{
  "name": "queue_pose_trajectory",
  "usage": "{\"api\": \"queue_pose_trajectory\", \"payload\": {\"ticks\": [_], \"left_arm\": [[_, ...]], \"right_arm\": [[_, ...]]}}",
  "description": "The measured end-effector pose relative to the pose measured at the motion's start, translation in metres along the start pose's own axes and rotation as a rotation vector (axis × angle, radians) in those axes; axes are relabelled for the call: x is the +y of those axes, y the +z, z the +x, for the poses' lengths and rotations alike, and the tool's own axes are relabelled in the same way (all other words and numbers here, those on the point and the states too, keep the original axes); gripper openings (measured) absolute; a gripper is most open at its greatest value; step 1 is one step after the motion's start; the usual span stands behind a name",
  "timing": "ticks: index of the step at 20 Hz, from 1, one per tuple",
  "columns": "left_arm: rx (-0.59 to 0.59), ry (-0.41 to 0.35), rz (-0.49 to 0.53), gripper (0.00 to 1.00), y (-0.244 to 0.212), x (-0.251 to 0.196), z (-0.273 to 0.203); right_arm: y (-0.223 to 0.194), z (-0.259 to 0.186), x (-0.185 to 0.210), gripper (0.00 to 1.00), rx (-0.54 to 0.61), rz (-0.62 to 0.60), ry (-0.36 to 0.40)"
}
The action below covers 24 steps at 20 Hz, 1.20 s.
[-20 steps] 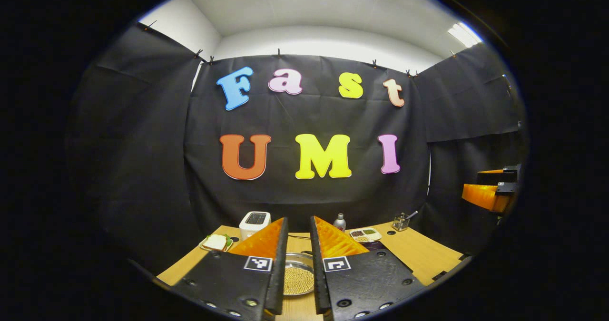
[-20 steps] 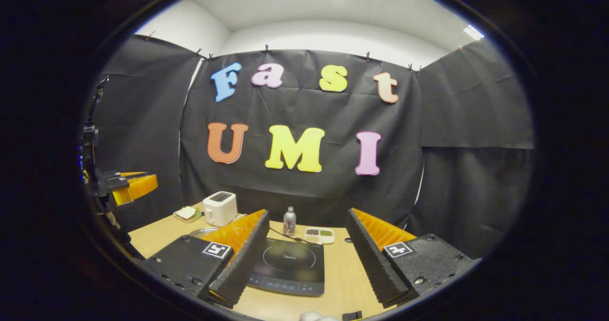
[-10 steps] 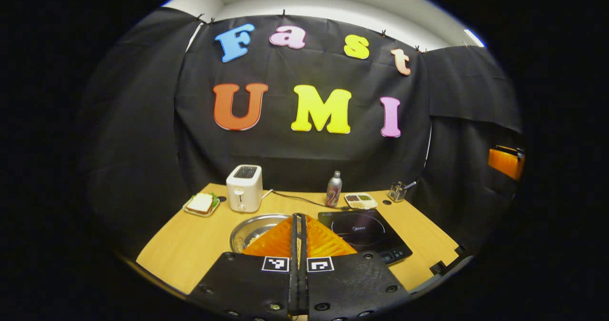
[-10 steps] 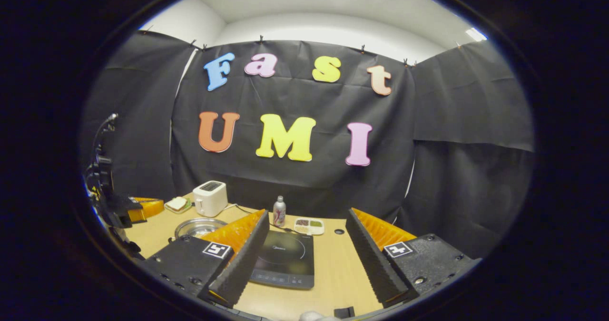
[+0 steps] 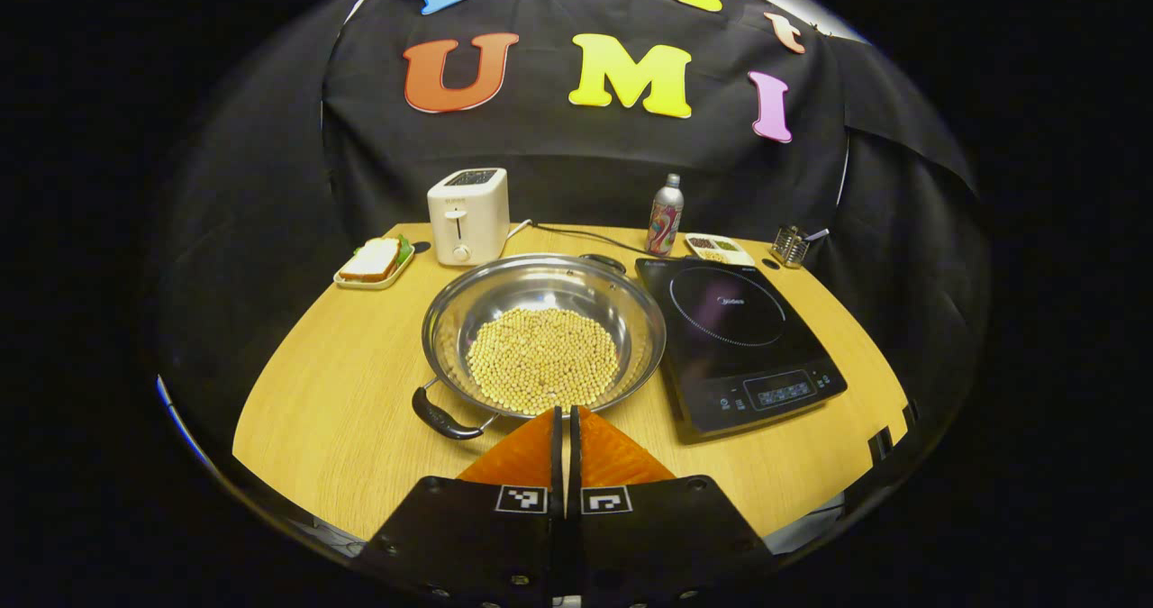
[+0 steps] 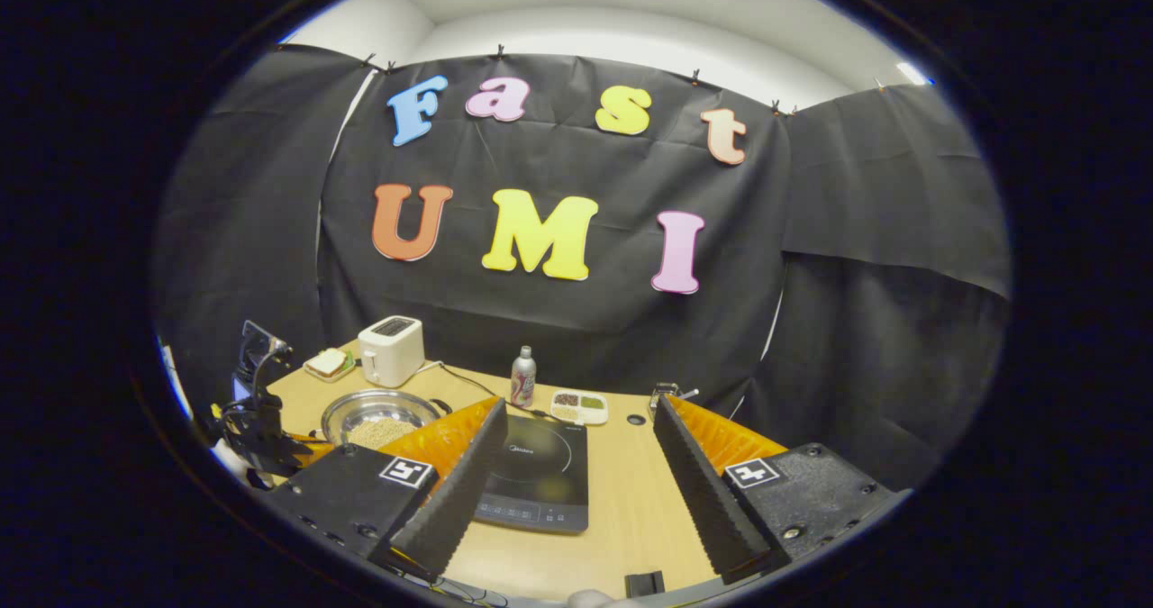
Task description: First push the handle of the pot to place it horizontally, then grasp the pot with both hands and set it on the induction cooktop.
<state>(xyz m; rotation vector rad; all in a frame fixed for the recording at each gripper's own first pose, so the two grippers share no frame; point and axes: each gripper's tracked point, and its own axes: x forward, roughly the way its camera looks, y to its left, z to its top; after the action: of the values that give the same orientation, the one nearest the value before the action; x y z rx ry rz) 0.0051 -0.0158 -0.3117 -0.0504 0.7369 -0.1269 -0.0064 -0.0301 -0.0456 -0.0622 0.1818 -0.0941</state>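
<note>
since the left gripper [image 5: 566, 410] has its fingers pressed together, nudge the near handle [image 5: 443, 419] sideways; the pot [image 5: 543, 338] sits mid-table, touching the cooktop [image 5: 739, 338]; the right gripper [image 6: 576, 428] is spread wide.

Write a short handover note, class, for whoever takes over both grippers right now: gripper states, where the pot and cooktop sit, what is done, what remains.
Left gripper: shut, empty, poised just short of the pot's near rim.
Right gripper: open, empty, held above the induction cooktop.
Pot, holding beans, sits on the table left of the cooktop; its near handle points toward the front left.
Done: nothing yet.
Left: push the handle horizontal, grasp the pot with both grippers, set it on the cooktop.
</note>
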Motion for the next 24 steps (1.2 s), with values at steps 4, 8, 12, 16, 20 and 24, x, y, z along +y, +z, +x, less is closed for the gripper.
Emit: {"api": "queue_pose_trajectory", "payload": {"ticks": [4,8,12,16,20,24], "left_arm": [[0.072,0.02,0.014,0.0,-0.014,0.013,0.025],[0.12,0.041,0.006,0.0,-0.022,0.022,0.043],[0.123,0.069,0.025,0.0,-0.02,0.034,0.047],[0.133,0.113,0.012,0.0,-0.021,0.049,0.046],[0.182,0.101,-0.009,0.0,-0.032,0.052,0.043],[0.192,0.114,0.034,0.0,-0.03,0.052,0.049]], "right_arm": [[-0.006,0.002,0.008,1.0,0.014,0.024,0.013],[-0.017,0.004,0.002,1.0,0.034,0.007,0.001],[-0.023,0.006,-0.005,1.0,0.044,0.009,-0.019],[-0.03,0.009,-0.004,1.0,0.059,0.002,-0.019],[-0.03,0.01,0.0,1.0,0.06,0.008,-0.011],[-0.03,0.013,0.004,1.0,0.063,0.01,-0.001]]}}
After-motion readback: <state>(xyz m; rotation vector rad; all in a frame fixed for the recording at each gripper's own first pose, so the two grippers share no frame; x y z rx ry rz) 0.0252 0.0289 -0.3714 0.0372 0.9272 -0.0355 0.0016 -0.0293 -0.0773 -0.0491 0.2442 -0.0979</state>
